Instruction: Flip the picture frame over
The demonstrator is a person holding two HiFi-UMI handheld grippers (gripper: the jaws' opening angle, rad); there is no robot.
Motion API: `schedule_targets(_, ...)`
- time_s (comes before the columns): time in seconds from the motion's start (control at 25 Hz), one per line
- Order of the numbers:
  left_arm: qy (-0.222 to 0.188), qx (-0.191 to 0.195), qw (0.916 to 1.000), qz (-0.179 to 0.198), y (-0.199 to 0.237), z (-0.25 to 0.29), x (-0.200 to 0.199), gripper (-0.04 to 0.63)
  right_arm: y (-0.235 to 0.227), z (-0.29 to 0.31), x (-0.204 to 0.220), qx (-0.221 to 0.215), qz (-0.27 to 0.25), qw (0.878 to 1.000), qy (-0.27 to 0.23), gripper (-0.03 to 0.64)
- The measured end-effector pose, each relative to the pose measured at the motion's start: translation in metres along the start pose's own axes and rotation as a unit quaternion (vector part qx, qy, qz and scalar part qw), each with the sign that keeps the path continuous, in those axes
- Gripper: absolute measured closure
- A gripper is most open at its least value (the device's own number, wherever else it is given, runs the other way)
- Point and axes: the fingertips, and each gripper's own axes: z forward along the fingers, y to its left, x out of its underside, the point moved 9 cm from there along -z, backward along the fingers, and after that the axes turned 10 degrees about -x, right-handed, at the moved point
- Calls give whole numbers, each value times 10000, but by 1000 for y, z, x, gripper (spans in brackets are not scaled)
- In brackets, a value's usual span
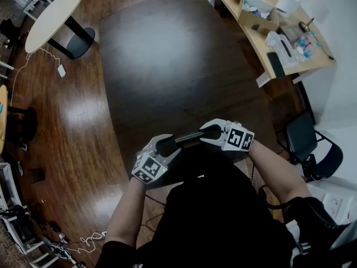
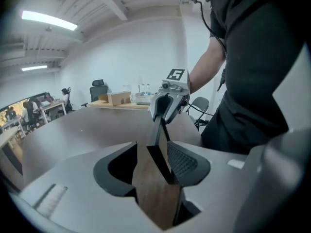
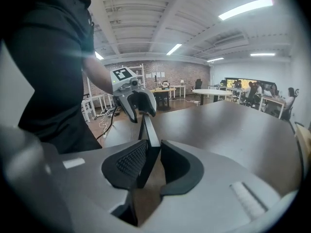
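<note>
Looks like an open-plan office. Large dark meeting surface [image 1: 167, 54] on polished wooden floor [image 1: 72, 121], round white table [image 1: 53, 15], office chair [image 1: 304, 135], light wooden desk [image 1: 261, 42] carrying a cardboard box [image 1: 257, 15]. Farther off, people [image 3: 255, 89] seated at work desks [image 3: 272, 100], ceiling strip lights [image 3: 245, 8], brick wall [image 3: 180, 72].

One picture frame [image 1: 188, 137]; two grippers, the left gripper [image 1: 167, 146] and right gripper [image 1: 211, 132]; one dark tabletop [image 1: 167, 54]; beyond that tabletop, one round white table [image 1: 53, 17] and one black chair [image 1: 303, 138].
</note>
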Motion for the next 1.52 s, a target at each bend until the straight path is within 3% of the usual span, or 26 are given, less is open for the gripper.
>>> schedule_targets(0.24, 20, 265, 9996, -93, -2, 5, -5, 420, 12, 0, 0, 80, -135, 9999, 43, 525)
schedule_targets(0.4, -19, 319, 9995, -12, -5, 5, -8, 500, 18, 1, 2, 136, -130, 9998, 55, 526)
schedule_targets(0.68, 20, 394, 9992, -50, -4, 4, -7, 511, 22, 3, -1, 296, -168, 9993, 144, 526)
schedule_targets(0.92, 44, -6, 9988, 486, 13, 5, -13, 520, 4, 0, -21, 810, -764, 9929, 414, 526)
schedule_targets(1.12, 223, -438, 9927, 1103, 33, 12, -19, 523, -16, 6, -30, 1351, -1223, 9808, 690, 526)
schedule_targets(1.52, 423, -198, 9915, 1214, 16, 11, -7, 522, 0, 18, -16, 1158, -1153, 9830, 841, 528)
